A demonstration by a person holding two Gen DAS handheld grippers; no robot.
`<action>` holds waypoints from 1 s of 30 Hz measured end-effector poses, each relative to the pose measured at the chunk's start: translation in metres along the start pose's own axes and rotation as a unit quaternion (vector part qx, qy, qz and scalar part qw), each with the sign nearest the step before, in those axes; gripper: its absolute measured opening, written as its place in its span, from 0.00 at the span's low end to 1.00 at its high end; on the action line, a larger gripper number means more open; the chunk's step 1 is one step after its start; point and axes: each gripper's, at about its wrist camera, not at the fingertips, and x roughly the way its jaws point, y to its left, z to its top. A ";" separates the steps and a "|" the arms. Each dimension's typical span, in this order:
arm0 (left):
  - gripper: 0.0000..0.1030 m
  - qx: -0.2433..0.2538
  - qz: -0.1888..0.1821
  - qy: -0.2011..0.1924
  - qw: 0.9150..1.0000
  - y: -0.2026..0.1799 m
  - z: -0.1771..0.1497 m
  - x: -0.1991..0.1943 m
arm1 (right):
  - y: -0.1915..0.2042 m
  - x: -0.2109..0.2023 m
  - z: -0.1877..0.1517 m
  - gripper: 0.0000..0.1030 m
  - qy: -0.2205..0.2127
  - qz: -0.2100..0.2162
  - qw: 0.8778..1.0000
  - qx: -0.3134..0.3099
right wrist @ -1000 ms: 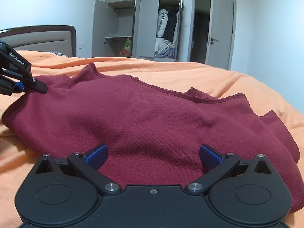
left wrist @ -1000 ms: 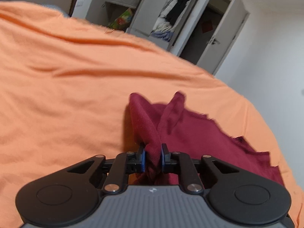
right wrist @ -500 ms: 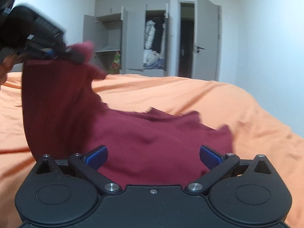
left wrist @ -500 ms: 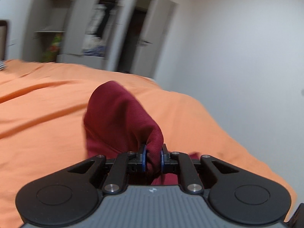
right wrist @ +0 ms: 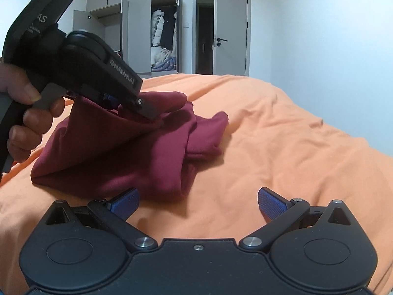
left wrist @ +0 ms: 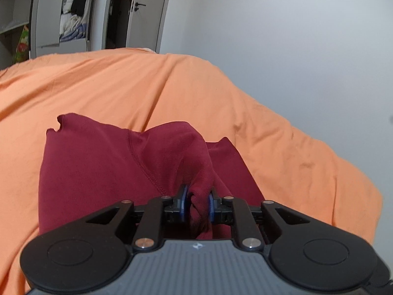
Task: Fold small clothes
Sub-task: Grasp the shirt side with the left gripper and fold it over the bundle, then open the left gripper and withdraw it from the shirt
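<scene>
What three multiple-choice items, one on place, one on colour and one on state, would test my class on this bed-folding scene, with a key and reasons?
1. Where does the garment lie?
A. On the orange bedspread
B. Inside the wardrobe
C. On a chair

2. What colour is the garment?
A. Navy
B. Dark red
C. White

3. How do the two grippers stand?
A. Both open
B. Both shut on cloth
C. The left gripper shut on the garment, the right gripper open

Key:
1 A, the cloth rests on the orange bedspread in both views.
2 B, the fabric is dark red throughout.
3 C, cloth is pinched between the left fingers, while the right fingers are spread apart with nothing between them.
</scene>
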 end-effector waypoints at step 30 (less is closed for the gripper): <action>0.99 -0.169 0.127 -0.003 0.977 0.136 -0.066 -0.077 | 0.017 0.043 0.086 1.00 0.004 0.153 0.974 0.168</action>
